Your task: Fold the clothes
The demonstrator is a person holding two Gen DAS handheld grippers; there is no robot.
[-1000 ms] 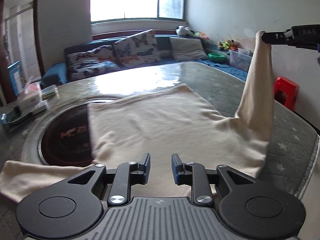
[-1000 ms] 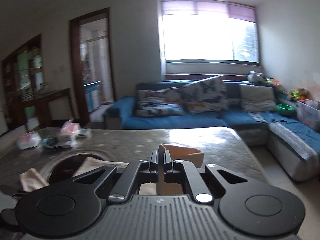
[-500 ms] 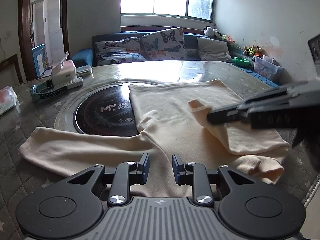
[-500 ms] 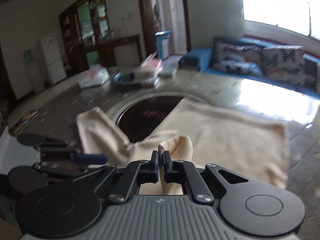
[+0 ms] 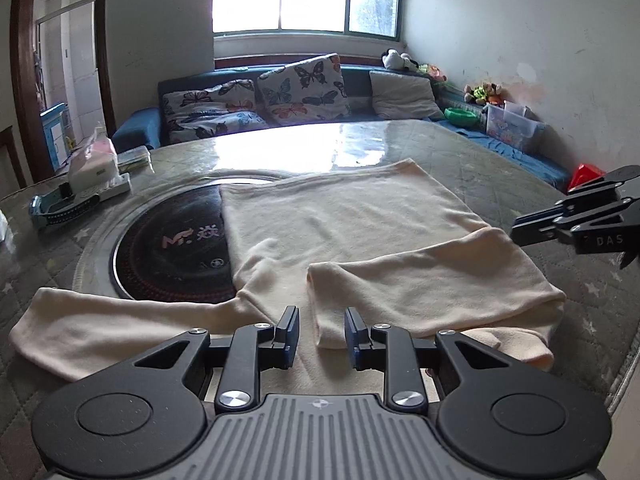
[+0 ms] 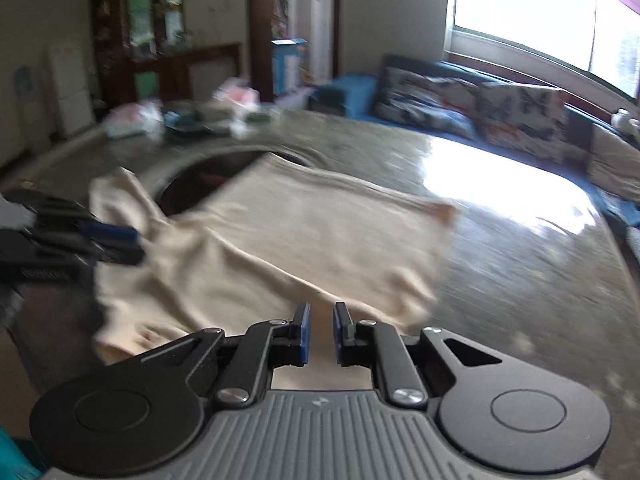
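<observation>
Cream shirt [image 5: 344, 220] lies flat, one sleeve folded across; both claws spread, empty.

The right wrist view is motion-blurred, so the cluttered items [image 6: 180, 120] at ten o'clock on the table [image 6: 520, 264] are too smeared to identify. In the left wrist view, the right gripper [image 5: 520, 232] is cut off by the three o'clock edge. The cream shirt [image 5: 352, 224] disappears behind the left gripper [image 5: 320, 332] at six o'clock.

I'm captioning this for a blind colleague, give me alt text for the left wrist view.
A cream long-sleeved top lies on a quilted table, right sleeve folded across it. The open left gripper hovers near; the right gripper is at the right edge.
</observation>
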